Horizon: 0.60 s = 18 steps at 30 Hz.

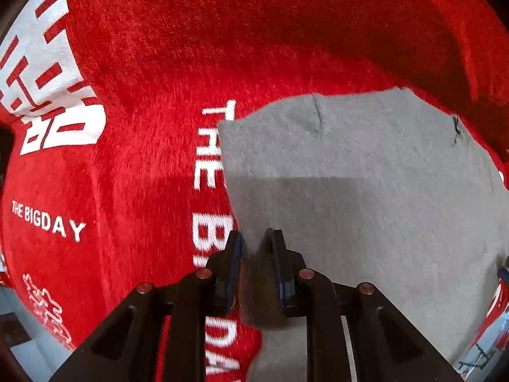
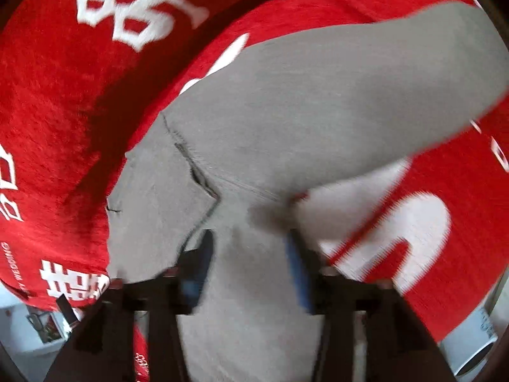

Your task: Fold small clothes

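A small grey garment point(image 1: 366, 172) lies on a red plush cloth point(image 1: 152, 63) with white lettering. In the left wrist view, my left gripper point(image 1: 256, 238) is shut on the garment's near left edge, with the fabric pinched between its blue-padded fingers point(image 1: 233, 254). In the right wrist view the garment point(image 2: 318, 95) shows a seam and a sleeve-like flap spreading to the right. My right gripper point(image 2: 249, 245) has grey fabric running between its fingers point(image 2: 297, 264), and the jaws stand apart around it. This view is blurred.
The red cloth point(image 2: 63, 95) covers the whole work surface and drops off at the near edge. A pale floor point(image 1: 19, 328) shows below at the left. A white cylindrical object point(image 2: 477, 347) sits at the lower right, off the cloth.
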Motion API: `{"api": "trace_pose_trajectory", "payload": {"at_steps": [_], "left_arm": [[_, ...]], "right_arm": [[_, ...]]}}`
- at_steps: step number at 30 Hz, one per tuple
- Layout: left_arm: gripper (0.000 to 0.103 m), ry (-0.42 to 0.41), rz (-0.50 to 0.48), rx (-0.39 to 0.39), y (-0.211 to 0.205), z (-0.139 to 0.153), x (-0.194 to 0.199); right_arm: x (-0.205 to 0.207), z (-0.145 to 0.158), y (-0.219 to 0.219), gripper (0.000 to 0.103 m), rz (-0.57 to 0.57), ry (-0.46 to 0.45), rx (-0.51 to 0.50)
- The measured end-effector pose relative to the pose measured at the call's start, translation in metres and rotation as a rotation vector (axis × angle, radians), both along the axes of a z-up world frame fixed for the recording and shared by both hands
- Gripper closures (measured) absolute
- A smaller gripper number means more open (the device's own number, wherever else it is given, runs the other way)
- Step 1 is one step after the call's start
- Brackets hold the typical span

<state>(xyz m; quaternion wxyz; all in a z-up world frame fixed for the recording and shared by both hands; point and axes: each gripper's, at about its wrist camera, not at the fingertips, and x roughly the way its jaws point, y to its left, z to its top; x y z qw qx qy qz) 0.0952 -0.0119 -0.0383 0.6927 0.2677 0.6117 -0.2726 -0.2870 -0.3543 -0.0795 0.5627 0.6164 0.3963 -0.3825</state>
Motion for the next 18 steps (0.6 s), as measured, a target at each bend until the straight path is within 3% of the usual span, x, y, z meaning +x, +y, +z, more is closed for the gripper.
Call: {"api": "trace_pose_trajectory", "payload": {"at_steps": [5,7,8,14,18], "left_arm": [[0.078,-0.016,-0.036,0.006,-0.005,0.017,-0.026],[0.025,-0.004,-0.048,-0.020,-0.003,0.026,-0.036],[0.019,0.000,-0.055,-0.050,0.001,0.035,-0.043],[0.019,-0.001,-0.199,-0.039,-0.025,0.050,-0.083],[0.019,0.024,-0.240,-0.053,-0.036,0.054,-0.104]], "right_arm": [[-0.017,0.005,0.014,0.047,-0.013,-0.013,0.024],[-0.024,0.007,0.017,0.046,-0.029,-0.025,0.039],[-0.030,0.008,0.018,0.046,-0.033,-0.029,0.041],[-0.037,0.009,0.018,0.045,-0.049,-0.049,0.053],[-0.039,0.013,0.016,0.045,-0.041,-0.051,0.045]]}}
